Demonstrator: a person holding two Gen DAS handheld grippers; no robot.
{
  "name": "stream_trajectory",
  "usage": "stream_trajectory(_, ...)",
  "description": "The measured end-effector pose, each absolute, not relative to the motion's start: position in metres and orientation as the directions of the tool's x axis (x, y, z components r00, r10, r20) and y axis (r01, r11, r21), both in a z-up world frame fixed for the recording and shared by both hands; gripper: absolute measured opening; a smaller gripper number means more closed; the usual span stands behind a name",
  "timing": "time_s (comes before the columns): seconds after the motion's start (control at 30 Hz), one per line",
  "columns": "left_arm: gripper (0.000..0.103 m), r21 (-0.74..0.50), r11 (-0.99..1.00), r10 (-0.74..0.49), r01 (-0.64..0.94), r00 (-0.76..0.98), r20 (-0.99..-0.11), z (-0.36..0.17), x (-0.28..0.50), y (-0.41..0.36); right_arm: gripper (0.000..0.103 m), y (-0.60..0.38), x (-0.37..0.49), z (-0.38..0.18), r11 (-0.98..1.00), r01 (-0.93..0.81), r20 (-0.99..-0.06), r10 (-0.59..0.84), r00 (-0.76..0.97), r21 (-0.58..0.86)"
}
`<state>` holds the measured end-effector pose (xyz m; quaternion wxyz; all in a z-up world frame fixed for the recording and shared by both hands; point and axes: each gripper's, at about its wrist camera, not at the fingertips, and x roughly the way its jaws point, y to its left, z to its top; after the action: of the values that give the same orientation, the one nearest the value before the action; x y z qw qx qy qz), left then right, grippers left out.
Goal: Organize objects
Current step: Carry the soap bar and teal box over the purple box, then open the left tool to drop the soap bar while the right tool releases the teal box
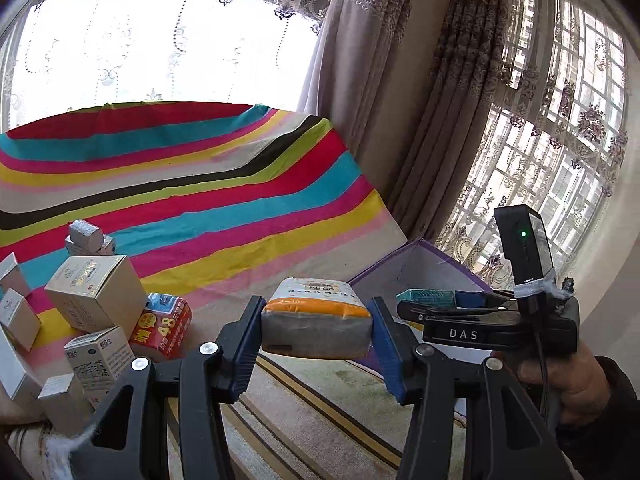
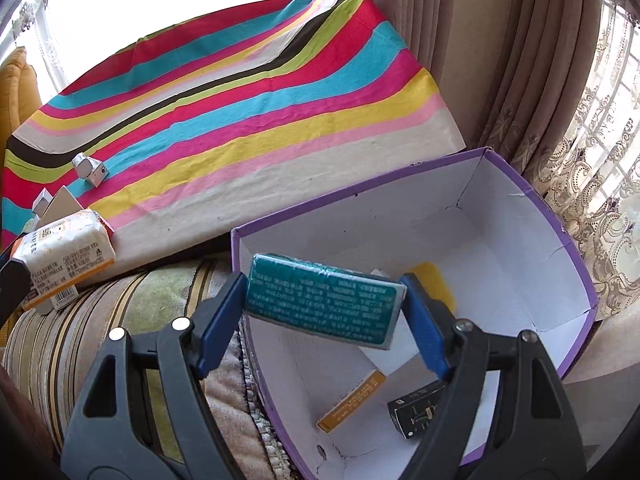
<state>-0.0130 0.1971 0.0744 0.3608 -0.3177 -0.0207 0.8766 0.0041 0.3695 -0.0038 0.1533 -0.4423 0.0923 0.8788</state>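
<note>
- Boxes (image 1: 96,300) of cardboard, small and several, are seen heaped at the far left, well apart from the purple box (image 2: 520,208), on the striped cloth (image 1: 200,184).
- A red packet (image 1: 162,326) marked with large digits is seen lying against that heap, on the side nearer the purple box.
- A small silver packet (image 2: 90,170) is seen alone on the striped cloth, farther from the purple box than the heap's edge.
- The left hand-held gripper (image 1: 316,330) is closed on a white and orange tissue pack (image 1: 316,320), pressed between the blue pads at both ends; the pack is held above the striped cushion (image 2: 100,320), just left of the purple box.
- The purple box, white inside and open at the top, is seen standing on the cushion beside the cloth's edge.
- The right hand-held gripper (image 2: 324,304) is closed on a teal packet (image 2: 324,300), held by its ends and tilted, over the purple box's open top near its left wall.
- Inside the purple box an orange carton (image 2: 352,404), a black carton (image 2: 416,412) and a yellow item (image 2: 434,284) are seen on the floor.
- A hand (image 1: 576,384) is seen around the right hand-held gripper's grip.
- Curtains (image 1: 420,120) are seen hanging behind the purple box.
</note>
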Motion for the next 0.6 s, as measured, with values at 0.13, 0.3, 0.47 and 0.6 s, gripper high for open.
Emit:
stream_trajectory(0.13,0.053,-0.263,-0.703,0.671,-0.661,-0.493,-0.554,0.074,-0.008,0.22,0.08,0.388,0.024,-0.003,-0.925,-0.38,-0.799,0.232,-0.555,-0.006)
stream_trajectory(0.3,0.053,-0.255,-0.662,0.691,-0.705,-0.442,-0.572,0.072,-0.004,0.251,0.08,0.41,0.048,-0.005,-0.908,-0.419,-0.802,0.269,-0.534,-0.025)
stream_trajectory(0.47,0.053,-0.247,-0.619,0.709,-0.745,-0.395,-0.585,0.07,0.001,0.274,0.08,0.43,0.069,-0.009,-0.887,-0.46,-0.808,0.299,-0.508,-0.039)
stream_trajectory(0.6,0.053,-0.245,-0.599,0.714,-0.762,-0.37,-0.594,0.068,0.004,0.287,0.08,0.437,0.078,-0.011,-0.881,-0.471,-0.809,0.312,-0.498,-0.05)
